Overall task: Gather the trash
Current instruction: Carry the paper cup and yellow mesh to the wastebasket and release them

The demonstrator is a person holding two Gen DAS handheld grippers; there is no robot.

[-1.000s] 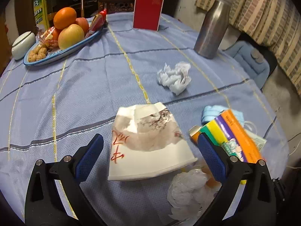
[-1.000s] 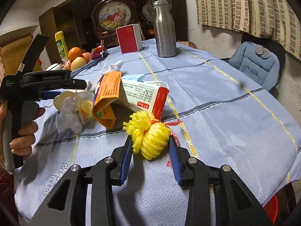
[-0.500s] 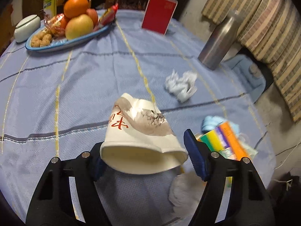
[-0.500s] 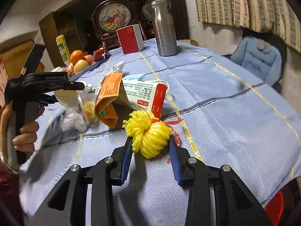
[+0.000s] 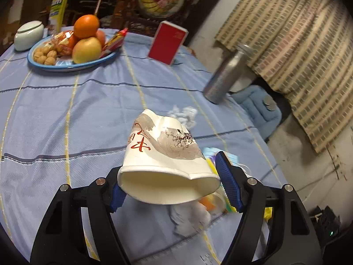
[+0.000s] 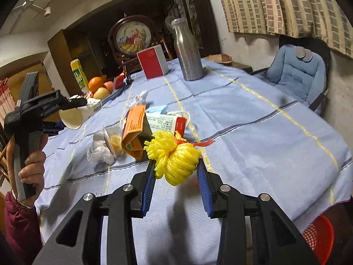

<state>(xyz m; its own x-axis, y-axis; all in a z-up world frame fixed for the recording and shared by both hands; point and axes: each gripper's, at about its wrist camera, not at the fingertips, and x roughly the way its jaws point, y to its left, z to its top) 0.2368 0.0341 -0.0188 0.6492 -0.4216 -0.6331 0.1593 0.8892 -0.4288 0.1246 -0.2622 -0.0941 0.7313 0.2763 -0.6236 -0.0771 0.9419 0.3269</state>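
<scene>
White paper cup point(image 5: 164, 154), squashed, sits crosswise between the left gripper point(image 5: 171, 184) pads, clamped at its rim and lifted off the blue tablecloth point(image 5: 66, 110). Yellow mesh netting point(image 6: 174, 159) is pinched in the right gripper point(image 6: 175, 176), above the cloth; medicine boxes point(image 6: 154, 128) lie just beyond.

Striped beige curtain point(image 6: 286, 6) covers the right wall. Blue padded chair point(image 6: 297, 70) stands beside the table, whose blue striped tablecloth point(image 6: 253, 132) hangs over the edge. Dark wooden cabinet point(image 6: 66, 53) behind. White ceiling spotlights point(image 6: 47, 11) unlit.
</scene>
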